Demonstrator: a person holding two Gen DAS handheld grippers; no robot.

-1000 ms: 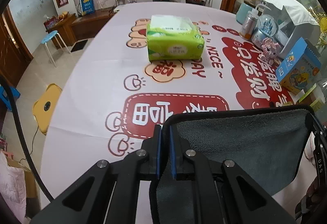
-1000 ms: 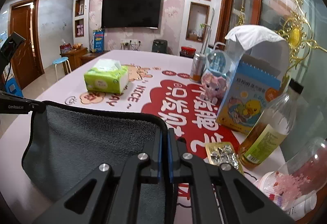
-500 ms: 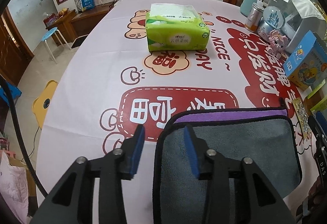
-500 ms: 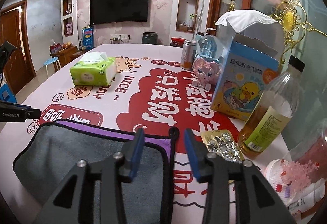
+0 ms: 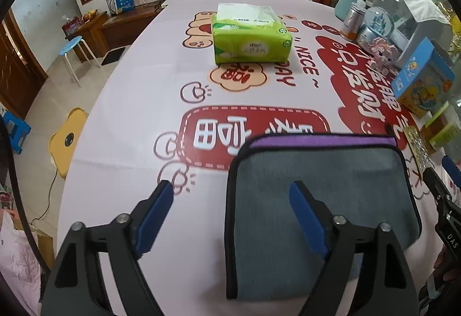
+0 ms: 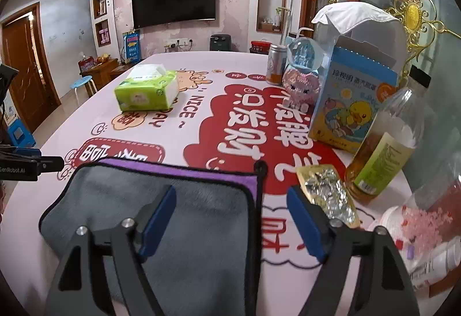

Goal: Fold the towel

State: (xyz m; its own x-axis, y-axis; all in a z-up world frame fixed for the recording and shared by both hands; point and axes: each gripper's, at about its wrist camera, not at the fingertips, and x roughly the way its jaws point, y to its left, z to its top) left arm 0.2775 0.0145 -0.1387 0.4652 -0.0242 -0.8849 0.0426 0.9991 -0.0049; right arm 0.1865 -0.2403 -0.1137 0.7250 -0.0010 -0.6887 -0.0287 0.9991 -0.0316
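Note:
A grey towel (image 5: pixel 322 189) with black trim lies folded flat on the table, a purple strip of its lower layer showing along the far edge. It also shows in the right wrist view (image 6: pixel 178 218). My left gripper (image 5: pixel 230 195) is open and empty, its jaws straddling the towel's left edge, above it. My right gripper (image 6: pixel 230 200) is open and empty, its jaws straddling the towel's right edge. The right gripper's tip shows at the right of the left wrist view (image 5: pixel 438 186).
A green tissue pack (image 5: pixel 250 35) sits mid-table beyond the towel. Along the right side stand a blue duck box (image 6: pixel 354 105), an oil bottle (image 6: pixel 383 148), a foil pill pack (image 6: pixel 328 192), a pink toy (image 6: pixel 299 85), a can (image 6: pixel 276 65). The table's left edge drops to the floor and stools.
Both grippers were shut on the towel's lifted edge a second ago. They laid it down, opened and let go, then drew back and opened wider.

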